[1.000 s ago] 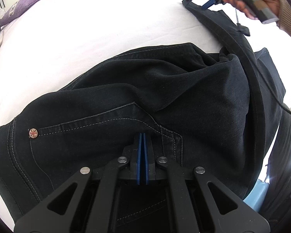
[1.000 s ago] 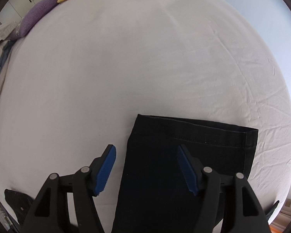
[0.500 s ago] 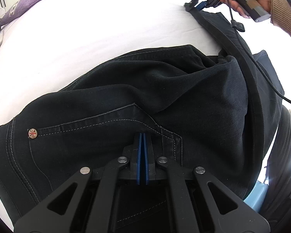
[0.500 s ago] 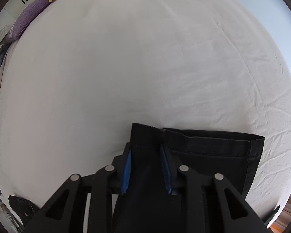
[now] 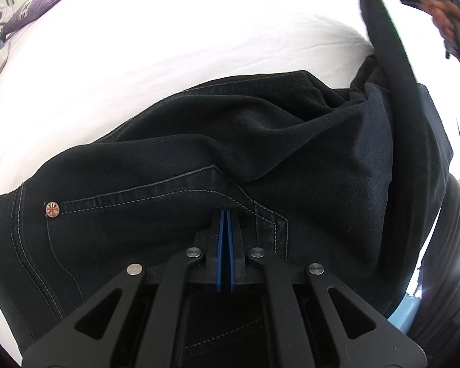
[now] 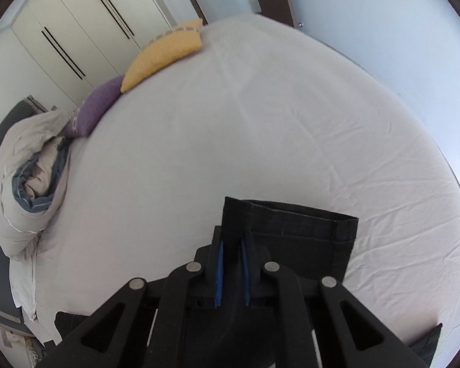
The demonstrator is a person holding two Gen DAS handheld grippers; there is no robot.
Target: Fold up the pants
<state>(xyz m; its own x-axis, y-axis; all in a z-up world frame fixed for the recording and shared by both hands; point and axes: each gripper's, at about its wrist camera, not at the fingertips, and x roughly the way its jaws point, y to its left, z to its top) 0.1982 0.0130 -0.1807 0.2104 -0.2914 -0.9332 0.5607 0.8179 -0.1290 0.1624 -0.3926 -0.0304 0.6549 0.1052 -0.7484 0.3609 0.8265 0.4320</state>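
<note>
- Since a second ago the right gripper (image 6: 231, 271) has gone from spread above the hem to pinching it, and its view has swung up from bare sheet to take in the wardrobe (image 6: 76, 36) and wall; in the left wrist view the pant leg (image 5: 386, 70) now rises off the bed toward 1 o'clock.
- Right gripper jaws are closing, the blue pads pressing on the near corner of the hem (image 6: 288, 230), which hangs lifted above the sheet.
- Left gripper (image 5: 225, 251) is pressed together; its pads sit at the pocket seam, and whether cloth is caught between them I cannot tell.
- Open white bed sheet (image 6: 260, 122) runs from 9 through 3 o'clock in the right wrist view; a crumpled duvet (image 6: 24, 178) lies at 9, a purple pillow (image 6: 98, 107) and a yellow pillow (image 6: 165, 55) near 11.
- Pants (image 5: 199, 168) are dark denim with pale stitching and a round rivet (image 5: 52, 209) at 9 o'clock, bunched in folds at the near edge of the bed.
</note>
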